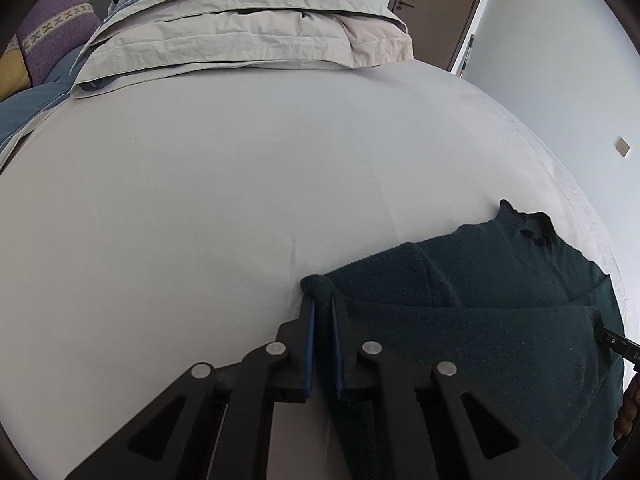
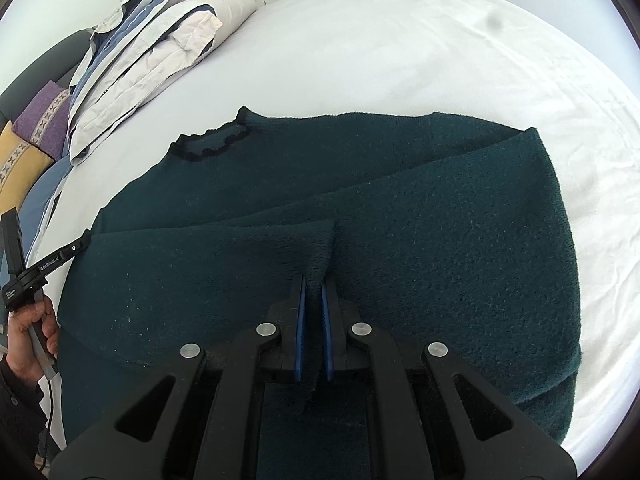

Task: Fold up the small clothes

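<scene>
Right wrist view: right gripper (image 2: pixel 313 280) clenched on sweater (image 2: pixel 440 220) hem, collar (image 2: pixel 212 142) ahead-left; left gripper (image 1: pixel 324 300) likewise gripping cloth.

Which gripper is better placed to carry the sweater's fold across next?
Probably the right gripper: it pinches a folded flap over the middle of the dark green sweater, with body fabric ahead. The left gripper grips a bunched corner at the garment's edge, facing bare sheet.
</scene>
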`<state>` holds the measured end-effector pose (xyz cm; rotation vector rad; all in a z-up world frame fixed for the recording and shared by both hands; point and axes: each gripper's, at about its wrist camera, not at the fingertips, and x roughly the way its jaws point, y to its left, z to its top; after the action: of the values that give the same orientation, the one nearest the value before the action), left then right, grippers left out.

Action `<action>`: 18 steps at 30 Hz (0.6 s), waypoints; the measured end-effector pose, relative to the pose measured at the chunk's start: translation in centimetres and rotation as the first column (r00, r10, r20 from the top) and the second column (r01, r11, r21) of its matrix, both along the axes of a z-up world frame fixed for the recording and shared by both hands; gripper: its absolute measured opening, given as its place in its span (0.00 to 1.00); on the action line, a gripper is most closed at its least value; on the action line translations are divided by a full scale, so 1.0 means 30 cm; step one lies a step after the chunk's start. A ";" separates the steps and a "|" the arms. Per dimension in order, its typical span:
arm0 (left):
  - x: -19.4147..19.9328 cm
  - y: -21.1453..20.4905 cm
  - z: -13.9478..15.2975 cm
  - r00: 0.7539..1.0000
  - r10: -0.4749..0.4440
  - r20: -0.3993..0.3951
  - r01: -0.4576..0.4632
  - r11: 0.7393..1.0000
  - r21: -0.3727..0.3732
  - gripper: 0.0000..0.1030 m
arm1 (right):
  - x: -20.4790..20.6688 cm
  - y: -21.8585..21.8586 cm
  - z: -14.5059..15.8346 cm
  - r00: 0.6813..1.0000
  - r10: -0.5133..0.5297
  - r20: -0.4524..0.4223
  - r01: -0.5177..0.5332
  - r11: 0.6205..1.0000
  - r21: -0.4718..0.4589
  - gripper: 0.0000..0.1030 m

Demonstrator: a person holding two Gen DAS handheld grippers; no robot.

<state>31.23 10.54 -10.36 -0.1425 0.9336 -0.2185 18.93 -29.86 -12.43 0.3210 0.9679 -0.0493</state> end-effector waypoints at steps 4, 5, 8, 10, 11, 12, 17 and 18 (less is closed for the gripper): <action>-0.081 0.051 0.054 1.000 0.029 0.008 -0.028 0.999 -0.040 0.18 | -0.031 -0.016 0.025 1.000 0.008 0.003 -0.008 0.996 0.090 0.15; -0.115 0.059 0.064 1.000 0.021 0.005 -0.021 0.998 -0.053 0.24 | -0.042 -0.024 0.028 1.000 0.007 0.005 -0.008 0.991 0.130 0.19; -0.226 0.055 0.078 1.000 -0.016 -0.003 0.016 0.998 -0.067 0.38 | -0.089 -0.030 0.044 0.999 -0.002 0.039 -0.006 0.978 0.211 0.41; -0.279 0.028 0.078 0.999 -0.037 -0.009 0.037 0.999 -0.036 0.39 | -0.106 -0.010 0.045 0.999 0.017 0.039 -0.025 0.976 0.216 0.41; -0.297 0.011 0.072 0.999 -0.045 -0.015 0.045 0.999 -0.012 0.40 | -0.108 0.007 0.040 0.999 0.031 0.025 -0.035 0.979 0.202 0.41; -0.309 -0.005 0.062 0.998 -0.055 -0.023 0.055 0.998 0.013 0.40 | -0.109 0.026 0.037 0.999 0.042 0.013 -0.043 0.983 0.178 0.41; -0.331 -0.052 0.008 0.997 -0.077 -0.029 0.080 0.990 0.114 0.38 | -0.133 0.073 0.044 0.998 0.063 -0.030 -0.062 0.998 0.031 0.27; -0.327 -0.045 0.000 0.997 -0.071 -0.030 0.073 0.993 0.096 0.36 | -0.137 0.067 0.044 0.998 0.049 -0.037 -0.048 0.999 0.012 0.16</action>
<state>21.42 9.19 -10.36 -0.0218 0.9753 -0.2377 14.83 -27.86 -11.13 0.3078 1.0128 -0.0058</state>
